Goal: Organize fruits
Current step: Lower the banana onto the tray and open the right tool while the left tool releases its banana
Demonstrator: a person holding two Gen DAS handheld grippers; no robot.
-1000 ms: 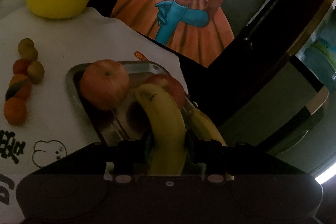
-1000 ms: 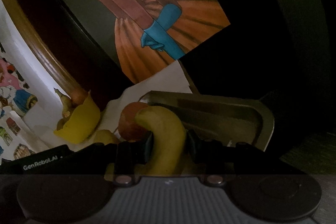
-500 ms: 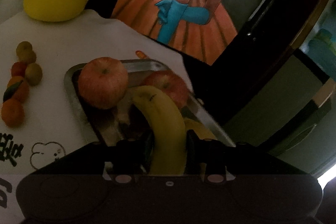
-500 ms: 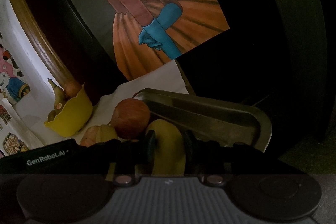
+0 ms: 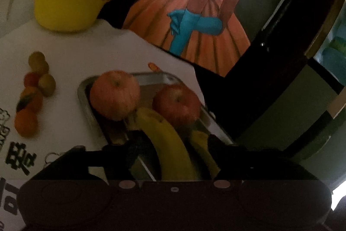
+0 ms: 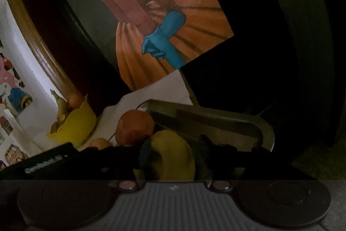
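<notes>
A metal tray on the white cloth holds two red apples and two bananas. One banana lies between the fingers of my left gripper. Its jaws are opening, with a gap showing beside the left finger. A second banana rests just right of the first. In the right wrist view a banana lies in the tray between the fingers of my right gripper. Those jaws are opening too, their pads off the peel. An apple sits behind on the left.
A yellow bowl with bananas and an apple stands at the back left. Several small oranges and green fruits lie in a row left of the tray. A large painting leans behind. The cloth's edge runs just past the tray on the right.
Both grippers were shut on their bananas and have now spread their fingers. The bananas have settled lower into the tray. The left view has drawn back slightly.
</notes>
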